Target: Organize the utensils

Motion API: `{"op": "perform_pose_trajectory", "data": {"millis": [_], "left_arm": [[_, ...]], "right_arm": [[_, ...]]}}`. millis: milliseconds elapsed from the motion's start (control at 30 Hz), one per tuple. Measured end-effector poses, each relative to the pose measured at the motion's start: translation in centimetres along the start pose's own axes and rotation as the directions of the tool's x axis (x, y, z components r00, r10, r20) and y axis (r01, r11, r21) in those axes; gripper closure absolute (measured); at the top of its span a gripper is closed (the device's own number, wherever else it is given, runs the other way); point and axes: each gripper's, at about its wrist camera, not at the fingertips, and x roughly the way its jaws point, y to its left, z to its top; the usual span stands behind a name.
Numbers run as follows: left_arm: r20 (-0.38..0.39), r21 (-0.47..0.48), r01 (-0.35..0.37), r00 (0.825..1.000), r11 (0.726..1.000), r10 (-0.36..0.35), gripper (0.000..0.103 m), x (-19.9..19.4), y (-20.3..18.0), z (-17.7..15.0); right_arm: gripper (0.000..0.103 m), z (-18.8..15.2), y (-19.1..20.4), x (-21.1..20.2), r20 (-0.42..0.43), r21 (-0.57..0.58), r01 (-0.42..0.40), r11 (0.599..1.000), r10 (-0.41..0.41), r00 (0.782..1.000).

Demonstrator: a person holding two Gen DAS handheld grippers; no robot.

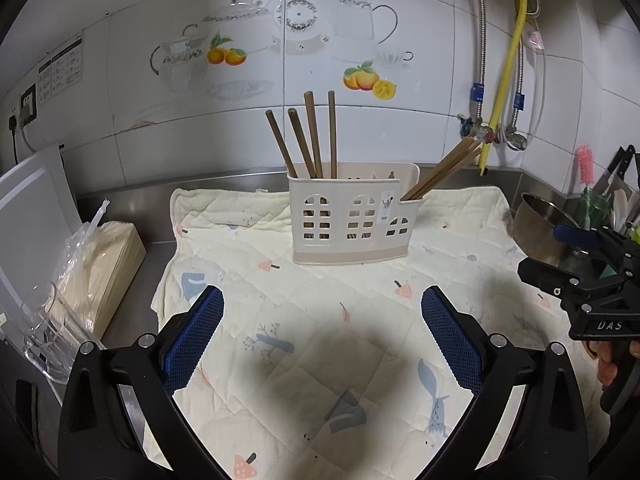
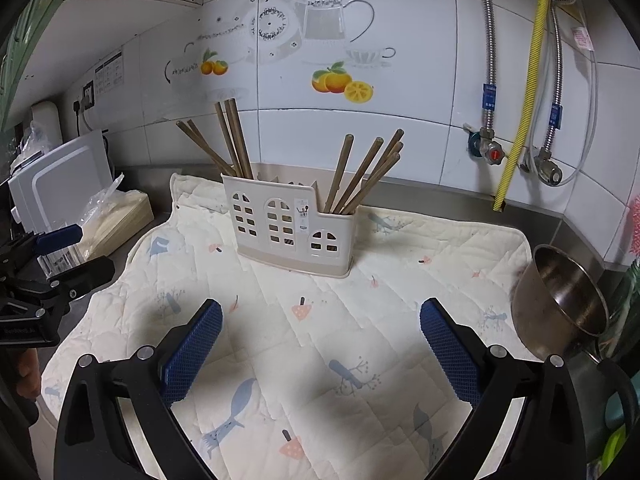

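The utensil holder (image 1: 352,212) stands upright on the quilted cloth (image 1: 304,320), straight ahead of both spread, empty claws. Its chopsticks (image 1: 312,136) point upward, leaning. Left claw (image 1: 322,308) and right claw (image 2: 320,316) seem equally near.

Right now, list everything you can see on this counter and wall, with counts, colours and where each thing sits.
utensil holder: one, cream, standing on the cloth.
chopsticks: two brown bundles; four in the holder's tall end, several leaning in the low end.
quilted cloth: one, cream with prints, spread on the steel counter.
metal bowl: one, steel, tilted at the cloth's right edge.
bagged sticks: one pale pack, left of the cloth.
yellow hose: one, on the tiled wall.
left gripper: blue fingers open, empty.
right gripper: blue fingers open, empty.
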Motion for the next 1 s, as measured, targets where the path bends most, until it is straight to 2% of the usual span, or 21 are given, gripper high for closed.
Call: {"op": "perform_pose_trajectory", "data": {"millis": [1000], "left_arm": [[-0.04, 0.006, -0.007, 0.999, 1.0, 0.007, 0.005, 0.75, -0.16, -0.76]], "right_arm": [[0.007, -0.83, 0.0, 0.5, -0.017, 0.004, -0.01, 1.0, 0.01, 1.0]]}}
